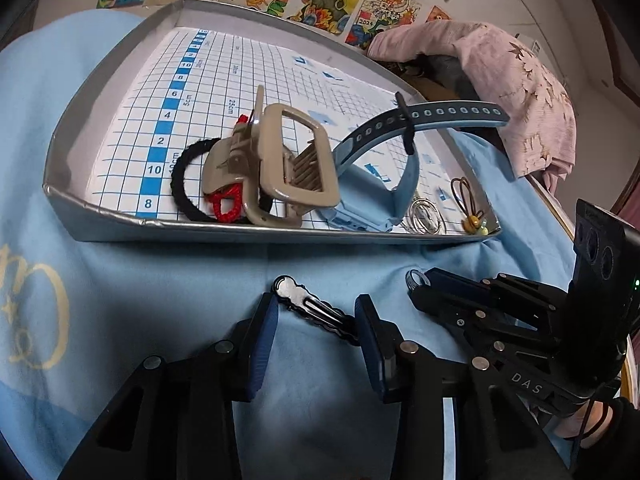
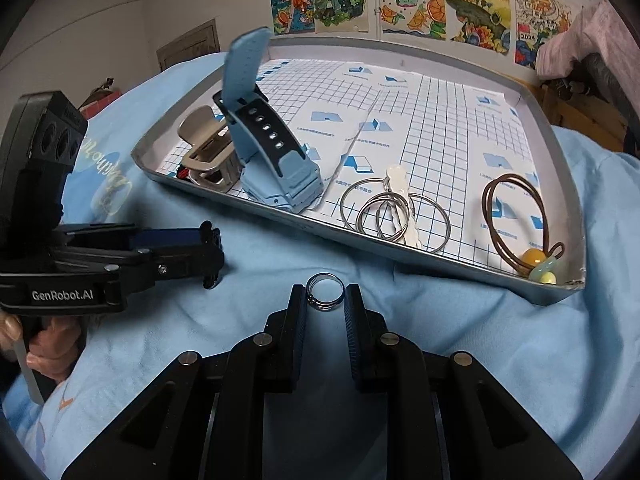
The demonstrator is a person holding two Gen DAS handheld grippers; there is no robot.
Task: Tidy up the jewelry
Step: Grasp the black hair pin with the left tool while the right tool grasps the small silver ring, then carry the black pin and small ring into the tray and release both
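Observation:
A grey tray (image 1: 192,230) lined with blue grid paper lies on the light blue cloth; it also shows in the right wrist view (image 2: 400,246). In it are a beige claw clip (image 1: 276,160), a black hair tie (image 1: 184,184), a red cord (image 1: 226,202), a blue watch (image 1: 360,184), metal rings (image 2: 394,216), a white clip (image 2: 398,184) and a brown beaded hair tie (image 2: 516,216). My left gripper (image 1: 316,312) is open around a black hair clip (image 1: 310,306) lying on the cloth. My right gripper (image 2: 325,294) is open around a small metal ring (image 2: 325,292) on the cloth.
Colourful drawings (image 2: 440,4) hang on the wall behind the tray. A pink garment (image 1: 512,92) lies on dark objects at the right. The blue cloth (image 1: 140,292) has gold lettering at the left.

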